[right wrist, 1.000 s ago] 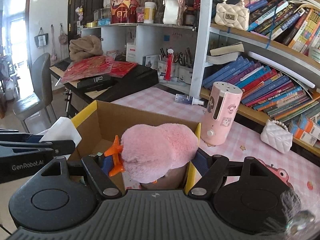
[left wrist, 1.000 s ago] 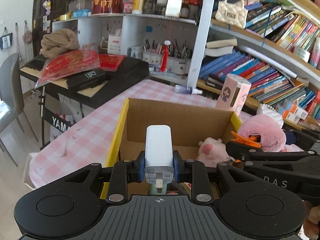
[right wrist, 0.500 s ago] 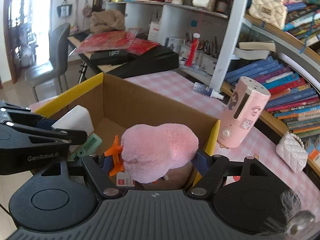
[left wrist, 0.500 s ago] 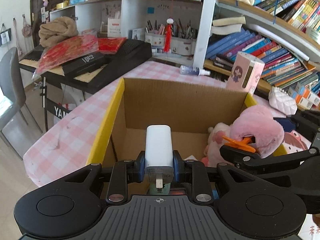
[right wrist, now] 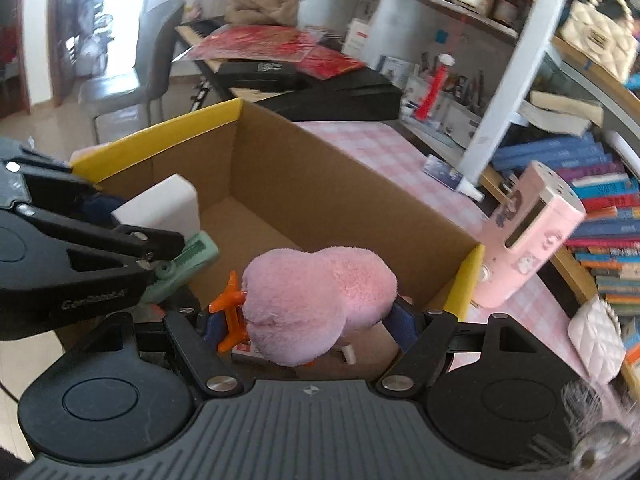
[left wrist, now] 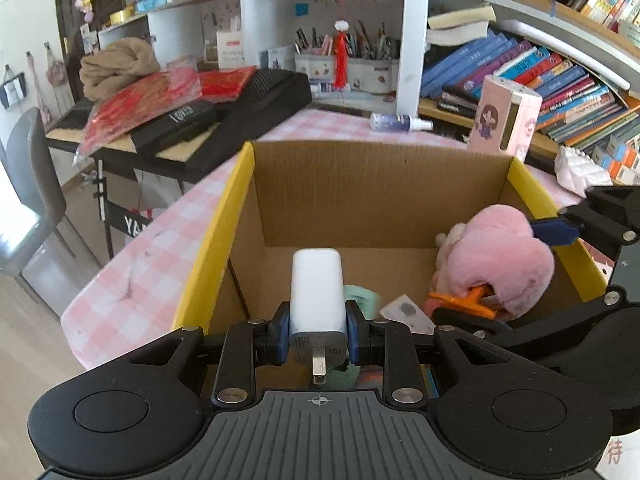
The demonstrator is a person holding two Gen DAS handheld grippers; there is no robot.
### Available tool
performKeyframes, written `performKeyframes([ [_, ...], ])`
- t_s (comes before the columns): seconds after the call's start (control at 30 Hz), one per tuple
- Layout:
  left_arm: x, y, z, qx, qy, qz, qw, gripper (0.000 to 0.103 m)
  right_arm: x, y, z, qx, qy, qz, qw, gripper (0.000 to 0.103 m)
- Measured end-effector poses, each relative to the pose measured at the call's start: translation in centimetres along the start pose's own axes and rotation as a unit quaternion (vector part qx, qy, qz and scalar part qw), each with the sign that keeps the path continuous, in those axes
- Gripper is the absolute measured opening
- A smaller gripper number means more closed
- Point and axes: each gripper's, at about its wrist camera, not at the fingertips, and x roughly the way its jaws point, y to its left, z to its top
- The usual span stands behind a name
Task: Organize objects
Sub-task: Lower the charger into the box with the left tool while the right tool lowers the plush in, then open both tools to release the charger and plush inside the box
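While the white charger [left wrist: 317,292] sits clamped between the 2 pads of the left gripper [left wrist: 318,330], it hangs above the near-left part of the cardboard box [left wrist: 372,196]. Over the box's right side, the right gripper [right wrist: 310,326] grips the pink plush toy [right wrist: 320,304].

White charger [left wrist: 317,292] and pink plush [right wrist: 316,304] held over the open yellow-rimmed cardboard box [left wrist: 240,184].
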Motion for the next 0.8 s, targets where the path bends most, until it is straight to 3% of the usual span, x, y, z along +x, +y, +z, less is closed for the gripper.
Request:
performKeyframes([
  [0.2, 0.0, -0.5, -0.4, 0.006, 0.006, 0.001, 1.0000, 0.025, 0.7, 0.6, 0.4, -0.036, 0.031, 0.025, 0.999, 0.076],
  [0.33, -0.7, -0.7, -0.3, 0.009, -0.011, 0.004, 0.9999, 0.027, 1.5, 0.3, 0.7, -0.030, 0.057, 0.041, 0.997, 0.076],
  [0.47, -1.8, -0.8, 0.0, 0.010, -0.037, 0.005, 0.9993, 0.028, 1.7, 0.5, 0.8, -0.036, 0.062, 0.038, 0.997, 0.076],
  [0.6, -2.6, -0.9, 0.2, 0.008, -0.054, 0.004, 0.9985, 0.037, 1.6, 0.5, 0.8, -0.038, 0.062, 0.037, 0.997, 0.076],
  [0.8, -3.7, -0.8, 0.2, 0.002, -0.070, 0.004, 0.9976, 0.039, 0.6, 0.6, 0.6, -0.051, 0.055, 0.016, 0.997, 0.076],
])
